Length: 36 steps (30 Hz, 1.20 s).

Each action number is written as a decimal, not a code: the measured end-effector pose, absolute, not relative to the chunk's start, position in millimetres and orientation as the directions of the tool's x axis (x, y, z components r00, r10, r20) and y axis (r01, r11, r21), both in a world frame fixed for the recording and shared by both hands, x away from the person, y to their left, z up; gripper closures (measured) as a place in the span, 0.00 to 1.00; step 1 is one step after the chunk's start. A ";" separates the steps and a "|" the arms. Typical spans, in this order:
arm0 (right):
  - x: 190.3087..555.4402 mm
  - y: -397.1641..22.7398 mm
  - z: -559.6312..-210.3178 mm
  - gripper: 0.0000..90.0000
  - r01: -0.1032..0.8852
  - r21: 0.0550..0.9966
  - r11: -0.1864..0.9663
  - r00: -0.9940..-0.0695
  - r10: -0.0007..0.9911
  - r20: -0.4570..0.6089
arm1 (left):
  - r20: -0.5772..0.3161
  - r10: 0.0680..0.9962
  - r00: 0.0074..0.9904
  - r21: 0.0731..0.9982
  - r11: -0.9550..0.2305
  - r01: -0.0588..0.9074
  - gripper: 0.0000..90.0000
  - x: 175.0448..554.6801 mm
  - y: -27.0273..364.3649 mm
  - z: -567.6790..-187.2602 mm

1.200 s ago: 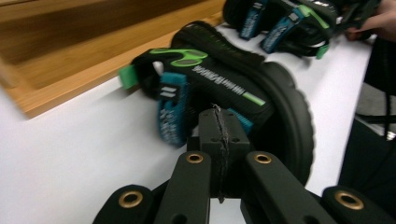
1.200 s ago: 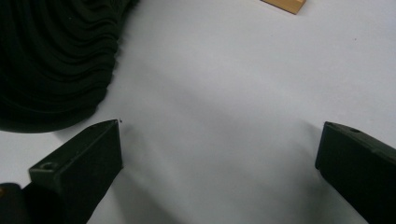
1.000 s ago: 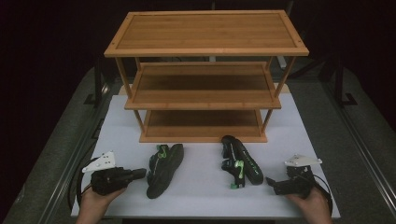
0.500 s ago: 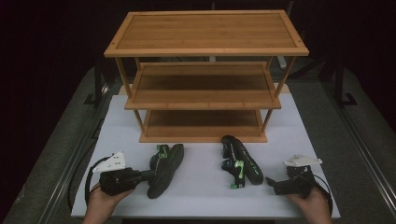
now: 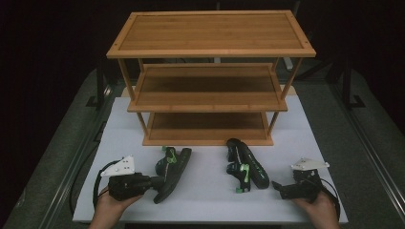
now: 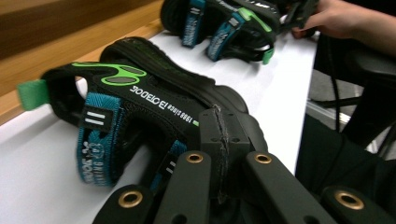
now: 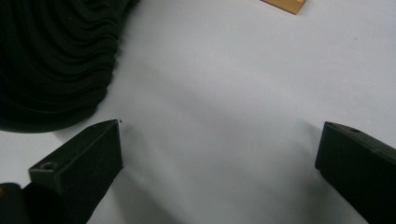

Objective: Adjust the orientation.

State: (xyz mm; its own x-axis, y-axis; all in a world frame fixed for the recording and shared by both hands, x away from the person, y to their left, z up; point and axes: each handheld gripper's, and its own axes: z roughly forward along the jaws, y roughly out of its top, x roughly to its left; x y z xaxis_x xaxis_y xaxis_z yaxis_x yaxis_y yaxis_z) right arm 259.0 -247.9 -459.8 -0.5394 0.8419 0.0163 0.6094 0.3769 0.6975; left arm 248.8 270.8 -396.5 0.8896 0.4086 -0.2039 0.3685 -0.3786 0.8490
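Two black sandals with green and blue straps lie on the white mat (image 5: 205,200) in front of a wooden rack. The left sandal (image 5: 172,174) lies on its side, its strap side (image 6: 140,93) facing my left gripper. My left gripper (image 5: 155,181) has its jaws shut together, their tips (image 6: 219,135) right against the sandal's front end with nothing between them. The right sandal (image 5: 246,164) lies left of my right gripper (image 5: 277,187), whose jaws stand wide open (image 7: 219,154) over bare mat. The right sandal's ribbed sole (image 7: 51,60) is just beyond its left jaw.
A three-tier bamboo rack (image 5: 210,31) stands at the back of the mat, with bare shelves; its foot (image 7: 287,4) shows in the right gripper view. The other hand (image 6: 336,18) and the second sandal (image 6: 224,23) appear far off in the left gripper view. Dark floor surrounds the table.
My left gripper has slid right across the mat until its tips meet the left sandal. The right gripper and both sandals have stayed put.
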 end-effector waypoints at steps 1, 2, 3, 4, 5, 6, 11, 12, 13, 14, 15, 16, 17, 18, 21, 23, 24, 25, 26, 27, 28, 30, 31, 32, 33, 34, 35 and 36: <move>258.9 -247.8 -459.8 0.00 0.610 0.697 0.376 -0.539 0.842 0.017 | -0.204 0.409 0.890 0.849 -0.379 0.369 1.00 248.8 270.8 -396.5; 259.0 -247.9 -459.8 0.00 0.609 0.698 0.377 -0.539 0.842 0.016 | -0.209 0.392 0.896 0.849 -0.382 0.366 1.00 249.0 267.0 -397.2; 258.9 -247.9 -459.8 0.00 0.609 0.698 0.377 -0.539 0.842 0.016 | -0.215 0.387 0.897 0.848 -0.382 0.368 1.00 249.4 265.7 -397.7; 259.0 -247.9 -459.8 0.00 0.609 0.698 0.377 -0.539 0.842 0.016 | -0.225 0.383 0.896 0.847 -0.377 0.374 1.00 249.7 264.9 -398.5; 259.0 -247.9 -459.8 0.00 0.609 0.698 0.377 -0.540 0.842 0.016 | -0.233 0.378 0.896 0.848 -0.373 0.378 1.00 250.2 264.7 -399.3; 259.0 -247.9 -459.8 0.00 0.609 0.698 0.377 -0.540 0.842 0.016 | -0.239 0.374 0.896 0.849 -0.368 0.380 1.00 250.7 264.7 -400.2; 258.9 -247.8 -459.8 0.00 0.610 0.697 0.376 -0.539 0.842 0.017 | -0.257 0.366 0.895 0.849 -0.356 0.389 1.00 250.8 263.4 -402.1; 259.0 -247.9 -459.8 0.00 0.609 0.698 0.377 -0.539 0.842 0.017 | -0.257 0.359 0.897 0.849 -0.360 0.387 1.00 250.5 260.6 -402.6; 258.9 -247.8 -459.8 0.00 0.610 0.697 0.376 -0.539 0.842 0.017 | -0.257 0.359 0.897 0.849 -0.360 0.387 1.00 250.5 260.6 -402.6; 259.0 -247.9 -459.8 0.00 0.609 0.698 0.377 -0.539 0.842 0.017 | -0.253 0.348 0.903 0.848 -0.369 0.380 1.00 249.7 256.3 -403.1; 258.9 -247.8 -459.8 0.00 0.611 0.697 0.376 -0.538 0.843 0.017 | -0.253 0.348 0.903 0.848 -0.369 0.380 1.00 249.7 256.3 -403.1; 258.9 -247.8 -459.8 0.00 0.611 0.697 0.376 -0.538 0.843 0.018 | -0.237 0.338 0.911 0.846 -0.389 0.364 1.00 247.8 249.7 -403.4; 258.9 -247.8 -459.8 0.00 0.611 0.697 0.376 -0.538 0.843 0.018 | -0.237 0.338 0.911 0.846 -0.389 0.364 1.00 247.8 249.7 -403.4; 258.8 -247.8 -459.8 0.00 0.611 0.697 0.376 -0.538 0.843 0.017 | -0.232 0.325 0.917 0.843 -0.403 0.356 1.00 246.6 242.9 -404.7; 258.8 -247.8 -459.8 0.00 0.611 0.697 0.376 -0.538 0.843 0.017 | -0.235 0.310 0.921 0.839 -0.414 0.353 1.00 246.0 236.8 -406.7; 258.8 -247.8 -459.8 0.00 0.610 0.697 0.376 -0.538 0.843 0.017 | -0.235 0.288 0.928 0.833 -0.432 0.345 1.00 245.0 227.8 -410.5; 258.8 -247.9 -459.8 0.00 0.610 0.697 0.375 -0.538 0.843 0.018 | -0.232 0.282 0.931 0.830 -0.442 0.341 1.00 244.3 224.7 -411.9; 258.8 -247.9 -459.8 0.00 0.610 0.697 0.375 -0.538 0.843 0.018 | -0.232 0.282 0.931 0.830 -0.442 0.341 1.00 244.3 224.7 -411.9; 258.8 -247.8 -459.8 0.00 0.610 0.697 0.376 -0.538 0.843 0.017 | -0.229 0.269 0.935 0.818 -0.467 0.335 1.00 243.2 217.5 -414.9; 258.8 -247.9 -459.8 0.00 0.610 0.697 0.375 -0.538 0.843 0.018 | -0.218 0.258 0.941 0.812 -0.486 0.322 1.00 242.4 213.6 -416.7; 258.7 -247.8 -459.8 0.00 0.610 0.697 0.376 -0.538 0.843 0.017 | -0.215 0.252 0.943 0.801 -0.507 0.318 1.00 241.6 209.7 -418.7; 258.8 -247.9 -459.8 0.00 0.610 0.697 0.376 -0.539 0.842 0.017 | -0.195 0.252 0.948 0.791 -0.531 0.304 1.00 239.7 204.9 -421.7; 258.8 -247.9 -459.8 0.00 0.610 0.698 0.376 -0.538 0.842 0.017 | -0.188 0.260 0.947 0.787 -0.537 0.304 1.00 239.7 204.7 -422.0; 258.8 -247.8 -459.8 0.00 0.610 0.698 0.376 -0.538 0.843 0.017 | -0.187 0.261 0.947 0.785 -0.540 0.304 1.00 240.4 205.6 -422.2; 258.8 -247.8 -459.8 0.00 0.610 0.698 0.376 -0.538 0.843 0.017 | -0.187 0.261 0.947 0.785 -0.540 0.304 1.00 240.4 205.6 -422.2; 258.8 -247.9 -459.8 0.00 0.610 0.697 0.376 -0.538 0.842 0.017 | -0.203 0.262 0.944 0.788 -0.528 0.316 1.00 241.3 207.8 -422.5; 258.8 -247.9 -459.8 0.00 0.611 0.697 0.375 -0.538 0.843 0.018 | -0.203 0.260 0.944 0.790 -0.526 0.314 1.00 241.1 208.0 -422.2; 258.8 -247.8 -459.8 0.00 0.611 0.697 0.375 -0.538 0.843 0.018 | -0.201 0.258 0.945 0.792 -0.525 0.311 1.00 240.5 207.8 -421.4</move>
State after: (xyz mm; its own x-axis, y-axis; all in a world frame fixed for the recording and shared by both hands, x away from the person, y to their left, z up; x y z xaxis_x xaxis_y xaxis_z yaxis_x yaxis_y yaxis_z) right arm 258.8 -247.8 -459.8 -0.5383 0.8426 0.0176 0.6105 0.3755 0.6973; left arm 240.5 207.8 -421.4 0.9451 0.2577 -0.2008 0.3114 -0.5250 0.7921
